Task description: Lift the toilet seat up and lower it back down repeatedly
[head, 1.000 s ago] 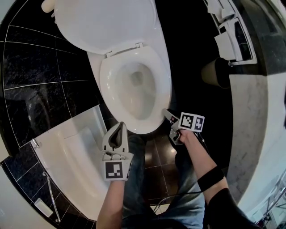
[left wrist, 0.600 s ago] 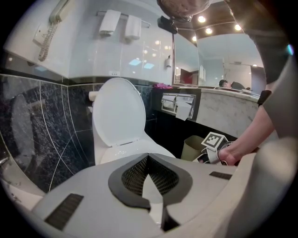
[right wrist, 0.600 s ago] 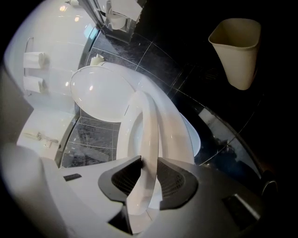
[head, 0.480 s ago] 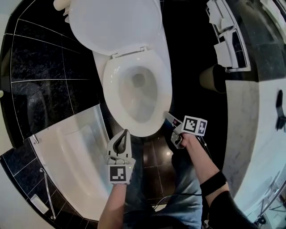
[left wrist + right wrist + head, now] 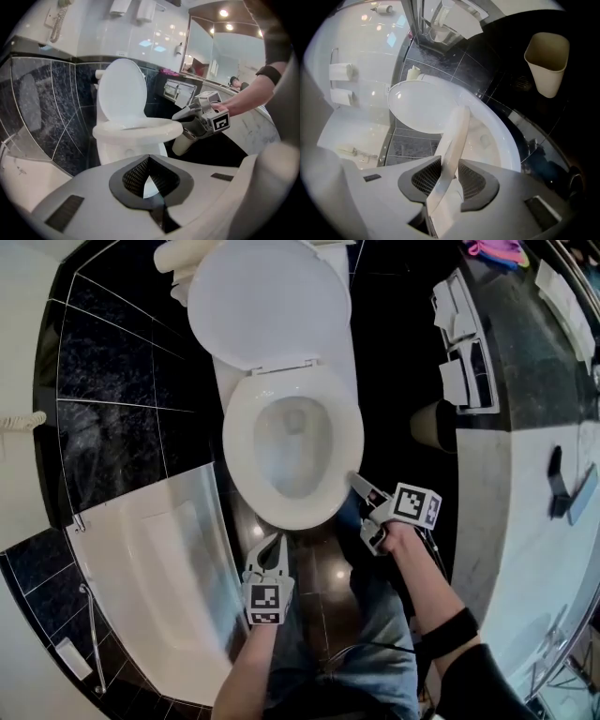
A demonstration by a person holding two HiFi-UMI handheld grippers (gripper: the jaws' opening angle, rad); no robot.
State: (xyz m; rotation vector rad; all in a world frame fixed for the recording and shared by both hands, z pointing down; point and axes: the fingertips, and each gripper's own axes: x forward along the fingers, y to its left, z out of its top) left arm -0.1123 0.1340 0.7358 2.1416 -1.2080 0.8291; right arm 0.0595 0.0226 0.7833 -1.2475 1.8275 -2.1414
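Toilet seat (image 5: 237,442) near rim pinched in my right hand-held gripper (image 5: 357,481), jaws just widening; left hand-held gripper (image 5: 276,544) closed, empty.

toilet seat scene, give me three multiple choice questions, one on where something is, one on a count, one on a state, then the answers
1. In the head view, where does the waste bin stand relative to the toilet?
A. on top of it
B. to its left
C. to its right

2. How many grippers have the toilet seat between their jaws?
A. none
B. one
C. both

3. The toilet lid is:
A. raised upright behind the seat
B. shut over the seat
C. taken off

Answers:
1 C: the bin shows on the dark floor at the toilet's right.
2 B: the right gripper has the seat's rim between its pads, its jaws having just opened a little. The left gripper is shut on nothing, clear of the toilet.
3 A: the lid leans back above the open seat ring.
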